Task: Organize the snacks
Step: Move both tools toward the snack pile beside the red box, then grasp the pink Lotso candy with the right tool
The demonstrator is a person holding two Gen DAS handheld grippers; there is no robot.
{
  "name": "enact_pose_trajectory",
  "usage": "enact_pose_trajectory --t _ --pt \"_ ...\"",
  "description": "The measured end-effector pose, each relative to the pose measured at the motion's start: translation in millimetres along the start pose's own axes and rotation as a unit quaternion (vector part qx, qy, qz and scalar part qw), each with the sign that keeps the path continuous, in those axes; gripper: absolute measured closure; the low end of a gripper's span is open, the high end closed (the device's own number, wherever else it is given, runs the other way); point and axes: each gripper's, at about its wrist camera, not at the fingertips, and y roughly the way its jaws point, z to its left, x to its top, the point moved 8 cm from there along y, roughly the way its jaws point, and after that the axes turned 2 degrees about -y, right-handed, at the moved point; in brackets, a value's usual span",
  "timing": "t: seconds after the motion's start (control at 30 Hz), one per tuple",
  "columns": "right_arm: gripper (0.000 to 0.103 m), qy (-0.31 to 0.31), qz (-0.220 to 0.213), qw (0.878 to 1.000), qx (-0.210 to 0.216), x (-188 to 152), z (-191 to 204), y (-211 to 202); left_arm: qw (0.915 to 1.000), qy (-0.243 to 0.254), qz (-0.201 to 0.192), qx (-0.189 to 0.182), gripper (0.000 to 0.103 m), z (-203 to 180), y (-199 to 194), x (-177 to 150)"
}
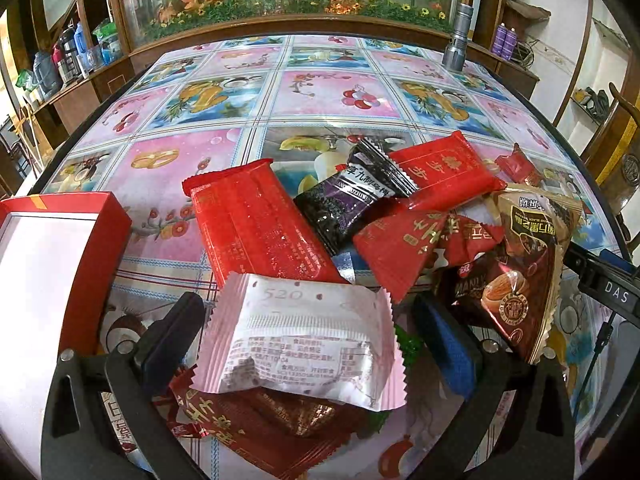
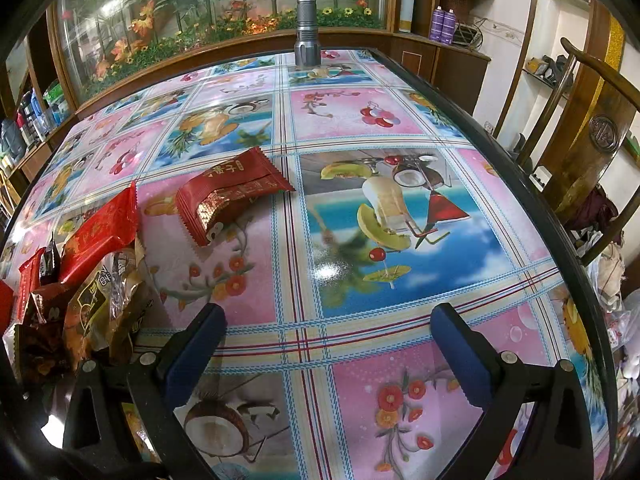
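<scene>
Left wrist view first: my left gripper (image 1: 310,344) spreads wide around a pale pink snack packet (image 1: 300,344) lying on a dark red wrapper (image 1: 256,436). An open red cardboard box (image 1: 44,272) sits left, red and brown packets crowd behind. My right gripper (image 2: 324,340) gapes empty over the glossy fruit-print tablecloth (image 2: 360,128); a lone red snack pouch (image 2: 230,196) lies ahead, a grey metal flashlight (image 2: 306,28) stands far back
</scene>
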Motion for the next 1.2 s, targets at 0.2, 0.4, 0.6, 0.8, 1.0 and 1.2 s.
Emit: enact_pose_trajectory --t 0.2,0.4,0.6,0.8,1.0,1.2 --pt "0.000 0.000 0.000 1.000 0.000 0 0 0 1.0000 0.000 0.000 0.000 0.000 0 0 0" --pt "0.000 0.001 0.000 1.000 -0.001 0 0 0 1.0000 0.000 0.000 0.000 0.000 0 1 1" --pt "0.000 -0.014 0.011 1.000 0.012 -4 -1 -3 0.9995 0.017 0.026 -0.005 0.004 5 -6 -6" --pt "0.004 -0.006 -0.038 0.994 0.103 -15 2 -46 0.9923 0.069 -0.088 -0.054 0.004 19 -114 -14" --pt "0.004 -0.157 -0.041 0.974 0.158 -41 61 -88 0.9904 0.074 -0.107 -0.047 0.004 92 -152 -43" --pt "0.009 -0.200 0.017 0.967 0.157 -64 96 -73 0.9958 0.037 -0.064 -0.055 0.004 119 -144 -62"
